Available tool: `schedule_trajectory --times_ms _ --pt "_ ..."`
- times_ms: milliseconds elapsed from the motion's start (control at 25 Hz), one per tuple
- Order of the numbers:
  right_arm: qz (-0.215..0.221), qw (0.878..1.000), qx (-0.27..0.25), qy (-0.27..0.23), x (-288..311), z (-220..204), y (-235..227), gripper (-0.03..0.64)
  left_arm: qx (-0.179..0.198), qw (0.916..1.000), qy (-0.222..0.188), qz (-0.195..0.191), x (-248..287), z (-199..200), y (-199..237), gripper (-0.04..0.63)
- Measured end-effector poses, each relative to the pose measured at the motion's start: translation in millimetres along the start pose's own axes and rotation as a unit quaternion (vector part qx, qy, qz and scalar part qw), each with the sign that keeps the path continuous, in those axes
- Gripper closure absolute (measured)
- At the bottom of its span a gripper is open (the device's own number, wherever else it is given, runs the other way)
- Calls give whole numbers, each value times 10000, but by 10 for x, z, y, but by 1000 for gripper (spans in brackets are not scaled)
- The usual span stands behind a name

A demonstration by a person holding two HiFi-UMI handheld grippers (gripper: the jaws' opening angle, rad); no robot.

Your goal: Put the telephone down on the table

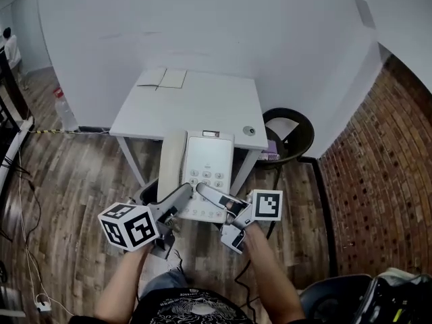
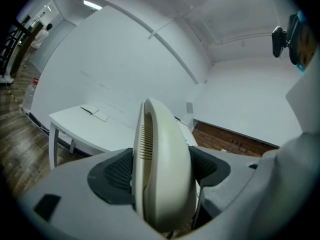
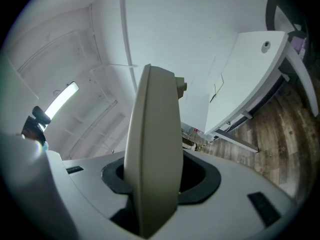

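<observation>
While my left tool (image 1: 181,196) and right tool (image 1: 210,196) each pinch the telephone (image 1: 206,171), held aloft just short of the counter (image 1: 196,100), I should keep it level, advance, then lower gently.

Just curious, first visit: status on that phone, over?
Left gripper shut on handset, right gripper on telephone base. Telephone aloft, not yet on table. Papers at its far corner.
</observation>
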State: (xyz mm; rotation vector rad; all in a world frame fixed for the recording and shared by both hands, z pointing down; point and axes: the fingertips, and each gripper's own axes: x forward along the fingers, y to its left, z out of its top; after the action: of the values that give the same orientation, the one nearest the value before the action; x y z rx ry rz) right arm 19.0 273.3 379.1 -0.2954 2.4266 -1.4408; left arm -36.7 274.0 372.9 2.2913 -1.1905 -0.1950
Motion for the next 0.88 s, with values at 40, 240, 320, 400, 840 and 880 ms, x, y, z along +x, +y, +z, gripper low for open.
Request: schedule_trajectory --times_ms 40,240,320,400,840,880 --pt "-20 10000 6 -12 107 76 -62 426 -4 10000 25 -8 57 79 110 247" --pt "-109 9999 41 -111 619 466 -329 426 -54 9998 146 -81 355 461 630 247" --pt "-164 9998 67 -133 787 603 -431 426 -91 9997 174 -117 467 585 808 247" --pt "-260 9995 76 -147 975 763 -545 426 -152 9996 194 -167 595 725 1009 247" --pt "-426 9985 -27 -331 1579 1245 -875 426 -176 9986 269 -421 987 1179 1637 247" --pt "-440 9984 -41 -351 1585 1259 -898 426 -165 9985 270 -444 1008 1182 1655 247"
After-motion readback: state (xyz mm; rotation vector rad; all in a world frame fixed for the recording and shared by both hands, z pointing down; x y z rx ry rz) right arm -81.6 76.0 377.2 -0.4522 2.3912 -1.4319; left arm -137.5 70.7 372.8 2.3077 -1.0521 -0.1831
